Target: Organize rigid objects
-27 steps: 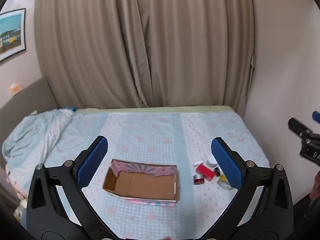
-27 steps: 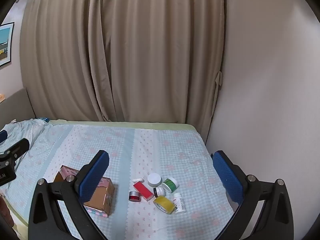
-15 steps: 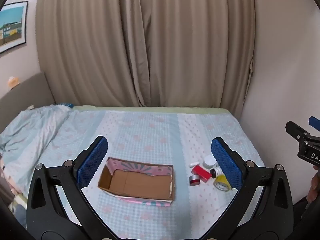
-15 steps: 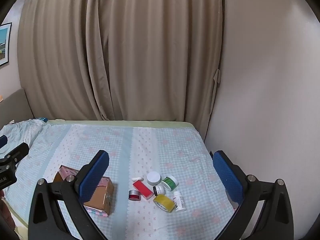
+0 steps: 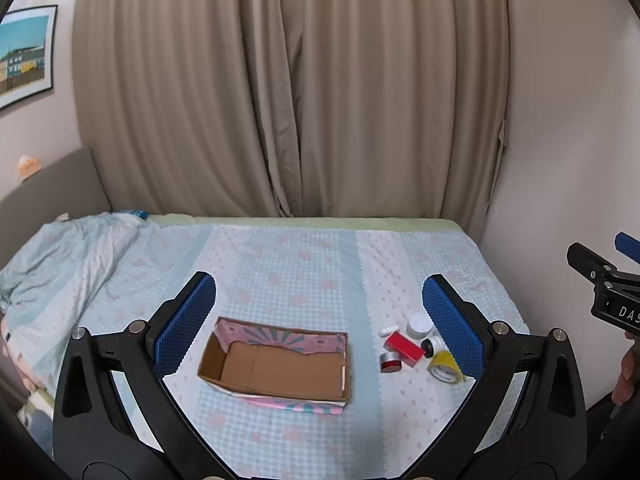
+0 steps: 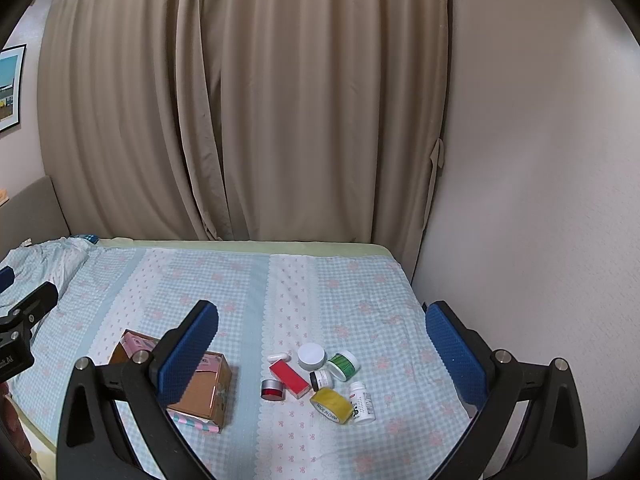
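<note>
Both claws wide open, holding nothing: left gripper (image 5: 320, 320) over cardboard box (image 5: 280, 364), right gripper (image 6: 322, 344) over cluster of small items. Box lies left of cluster, long axis left-right, inside bare. Cluster sits below right claw, so right hand nearer: yellow tape roll (image 6: 331, 405), red block (image 6: 289, 377), white jar (image 6: 311, 356), green-lid jar (image 6: 343, 365). Surface: soft checked bedspread (image 6: 360, 300). Room: beige curtain (image 6: 248, 100), plain wall (image 6: 540, 160).

Matt cardboard box (image 5: 276, 372), glossy yellow tape roll (image 6: 331, 405), soft cloth bedsheet (image 6: 320, 292) w/ woven check.
</note>
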